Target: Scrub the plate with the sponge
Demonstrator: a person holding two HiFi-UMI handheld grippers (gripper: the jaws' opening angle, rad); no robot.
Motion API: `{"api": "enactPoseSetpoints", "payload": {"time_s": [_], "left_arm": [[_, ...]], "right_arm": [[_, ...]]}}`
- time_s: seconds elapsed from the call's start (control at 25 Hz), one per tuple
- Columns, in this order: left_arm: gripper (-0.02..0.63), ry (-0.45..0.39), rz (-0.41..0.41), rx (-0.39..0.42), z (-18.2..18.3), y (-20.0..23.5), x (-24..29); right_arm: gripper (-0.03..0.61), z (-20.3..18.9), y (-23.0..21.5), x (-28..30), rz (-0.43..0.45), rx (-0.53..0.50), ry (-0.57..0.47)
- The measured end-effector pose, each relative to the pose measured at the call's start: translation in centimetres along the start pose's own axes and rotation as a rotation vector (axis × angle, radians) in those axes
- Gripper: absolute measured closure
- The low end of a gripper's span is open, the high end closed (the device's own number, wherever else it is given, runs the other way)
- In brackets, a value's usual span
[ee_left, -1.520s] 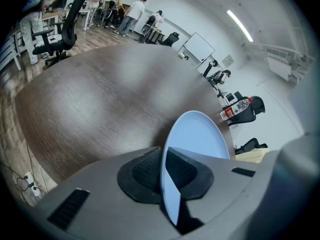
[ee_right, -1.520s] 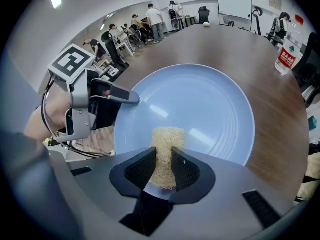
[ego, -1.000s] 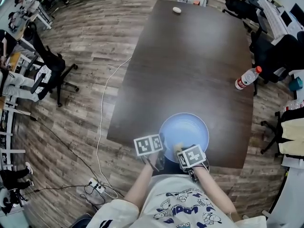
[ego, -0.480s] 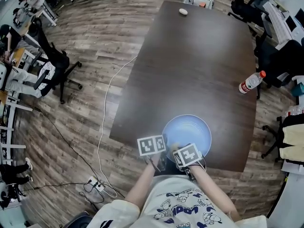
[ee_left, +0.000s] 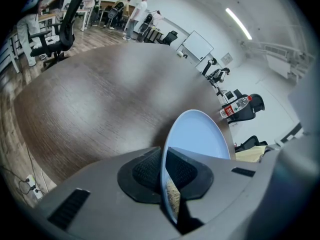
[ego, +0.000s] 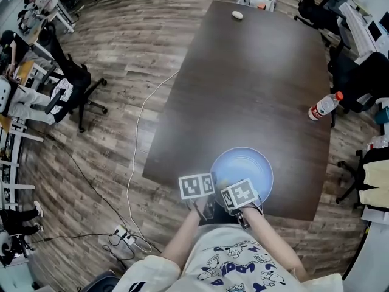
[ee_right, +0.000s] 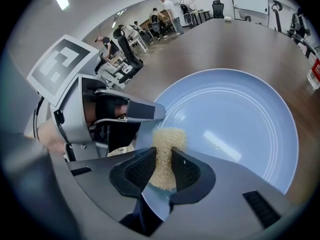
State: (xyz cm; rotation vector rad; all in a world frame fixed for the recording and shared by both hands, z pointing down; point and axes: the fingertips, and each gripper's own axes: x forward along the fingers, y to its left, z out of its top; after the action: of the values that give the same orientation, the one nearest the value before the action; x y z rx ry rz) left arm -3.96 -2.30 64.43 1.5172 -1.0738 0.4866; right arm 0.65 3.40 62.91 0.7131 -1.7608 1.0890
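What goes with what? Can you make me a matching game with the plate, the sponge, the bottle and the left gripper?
Things:
1. plate
2. sponge
3. bottle
4. left gripper

Place, colour or state:
A. has a red cap and is near the right edge of the table
B. tan, squeezed in the right gripper
C. light blue, at the table's near edge
D. shut on the plate's rim

Pairs: 1-C, 2-B, 3-A, 4-D
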Motion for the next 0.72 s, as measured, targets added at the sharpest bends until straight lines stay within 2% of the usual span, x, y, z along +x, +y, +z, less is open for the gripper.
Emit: {"api": "enactPoseSetpoints", "payload": {"time_s": [0.72], "left_arm": [[0.588, 0.02, -0.008, 0.008, -0.2, -0.1, 0.1]], "right_arm": [[0.48, 1.7, -0.6, 0.1, 0.01, 0.015, -0.003]]}}
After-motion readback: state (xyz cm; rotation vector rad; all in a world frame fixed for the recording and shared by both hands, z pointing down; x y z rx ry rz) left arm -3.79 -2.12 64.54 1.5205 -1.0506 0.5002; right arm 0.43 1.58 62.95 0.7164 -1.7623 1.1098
